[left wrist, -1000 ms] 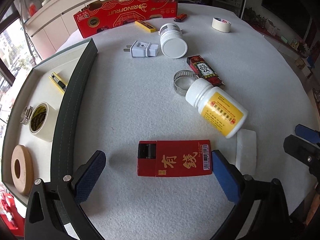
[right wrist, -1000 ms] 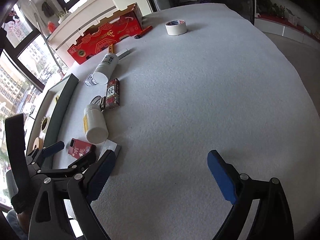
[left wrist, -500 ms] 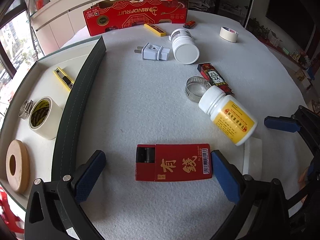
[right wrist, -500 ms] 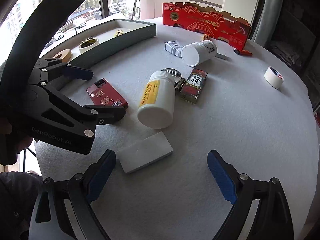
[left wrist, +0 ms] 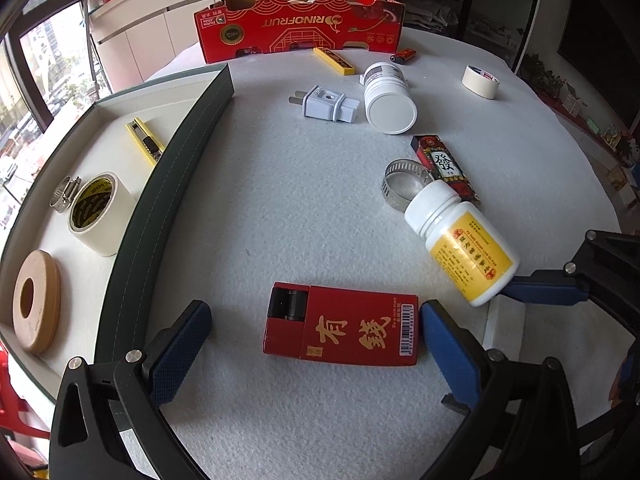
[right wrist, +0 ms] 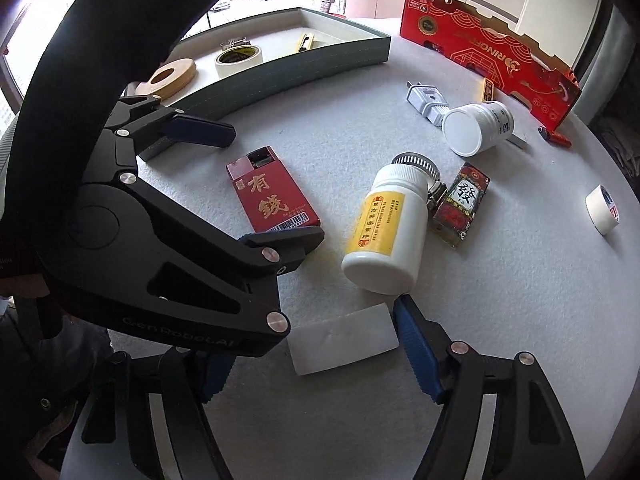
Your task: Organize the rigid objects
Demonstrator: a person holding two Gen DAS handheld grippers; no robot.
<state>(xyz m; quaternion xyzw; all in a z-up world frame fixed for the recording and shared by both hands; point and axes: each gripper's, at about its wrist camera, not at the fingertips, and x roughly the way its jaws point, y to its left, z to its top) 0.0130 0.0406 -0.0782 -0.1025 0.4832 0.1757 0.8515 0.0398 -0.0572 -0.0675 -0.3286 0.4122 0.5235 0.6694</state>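
My right tool [right wrist: 308, 354] straddles the flat white block [right wrist: 342, 338] on the surface [right wrist: 500, 300], its jaws just drawn inward but not yet pressing, so nothing is grasped; the block's long axis runs across the gap from pad to pad, its right end just beside the right pad and its left end hidden under my other tool. My left tool [left wrist: 316, 342] hangs released over the red box [left wrist: 342, 330], which lies lengthwise between its pads, the right pad at the barcode end, the left well apart. The yellow-label bottle [right wrist: 386, 232] lies on its side just beyond the block, near enough to be nudged, I judge. The green-walled tray [left wrist: 180, 168] at the left holds a utility knife [left wrist: 146, 146], a tape roll [left wrist: 98, 208], a hose clamp [left wrist: 64, 194] and a tan ring [left wrist: 36, 300]; the red cardboard box [left wrist: 300, 26] stands at the far edge, contents unseen
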